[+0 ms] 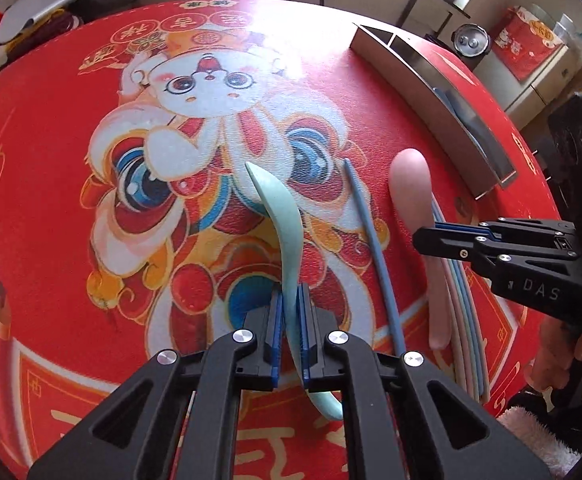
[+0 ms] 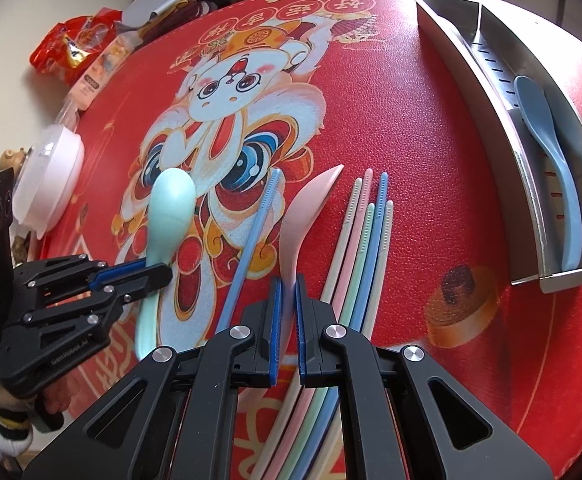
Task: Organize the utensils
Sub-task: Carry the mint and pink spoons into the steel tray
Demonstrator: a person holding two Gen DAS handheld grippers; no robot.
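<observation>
Left hand-held gripper [image 1: 289, 308]: clamped narrow on the handle of the mint-green spoon [image 1: 281, 216], blue pads pressing both sides – seen from the right wrist view it sits at the far left [image 2: 159, 270], a person's hand behind it.
Mint-green spoon: bowl pointing away from the gripper over the cartoon rabbit print, handle running back between the pads; whether its bowl touches the mat I cannot tell.
Counter [image 1: 51, 160]: covered by a red mat printed with the rabbit figure.
Loose blue chopstick [image 1: 375, 240]: lying alone on the mat between the 2 spoons, apart from both.
Pink spoon [image 2: 307, 208]: on the mat just right of the loose chopstick, bowl pointing away, handle caught between the right gripper's pads.
Right hand-held gripper [image 2: 287, 300]: closed narrow on the pink spoon's handle – in the left wrist view it reaches in from the right edge [image 1: 425, 240] across that spoon.
Chopstick bundle [image 2: 365, 240]: 5 sticks side by side – cream, pink, green, blue, cream – lying just right of the pink spoon, their near ends passing under the right gripper.
Steel tray [image 2: 503, 92]: at the far right of the counter, split by a divider, well apart from the bundle.
Blue spoon [image 2: 551, 136]: lying inside the tray's nearer compartment, bowl toward the divider.
</observation>
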